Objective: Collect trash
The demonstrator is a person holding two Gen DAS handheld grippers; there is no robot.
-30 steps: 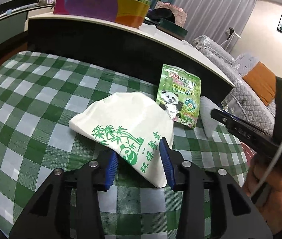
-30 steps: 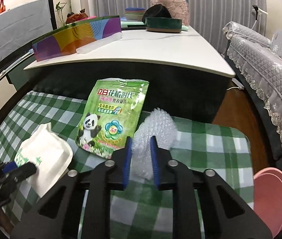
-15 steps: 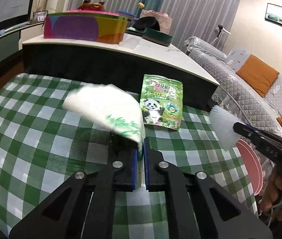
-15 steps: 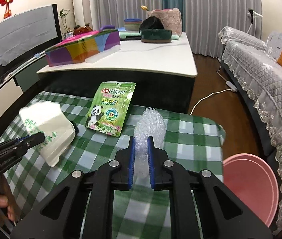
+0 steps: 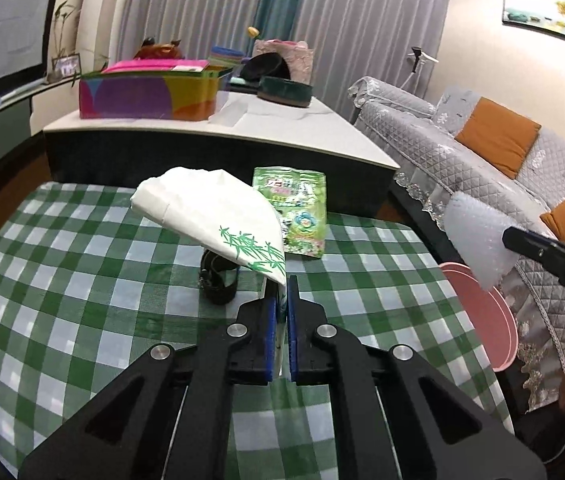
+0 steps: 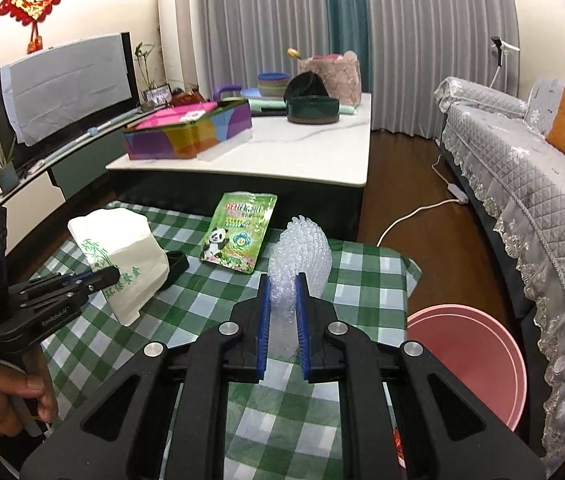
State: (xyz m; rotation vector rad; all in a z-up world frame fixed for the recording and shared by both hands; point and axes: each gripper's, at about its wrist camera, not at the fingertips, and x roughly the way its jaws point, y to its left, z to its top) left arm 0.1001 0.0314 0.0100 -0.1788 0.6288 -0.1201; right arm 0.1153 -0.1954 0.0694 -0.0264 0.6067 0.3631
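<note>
Both items have risen off the cloth: our left gripper [image 5: 281, 300] clenches the white bag [image 5: 210, 210], our right gripper [image 6: 283, 300] grips the bubble wrap [image 6: 300, 252]; the pink bin [image 6: 466, 356] lies right of both, nearer our right.

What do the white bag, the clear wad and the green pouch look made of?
White bag: matte, likely paper; it holds stiff creases in the left gripper.
Clear wad: bubble wrap, translucent plastic with rows of bubbles, in the right gripper.
Green pouch: glossy printed plastic film, probably.

White paper bag [image 5: 218, 216] with green bamboo print – lifted, tilted; bubble wrap [image 6: 300, 264] upright, raised; green panda pouch [image 6: 238, 236] flat on checkered tabletop [image 5: 82, 320].
</note>
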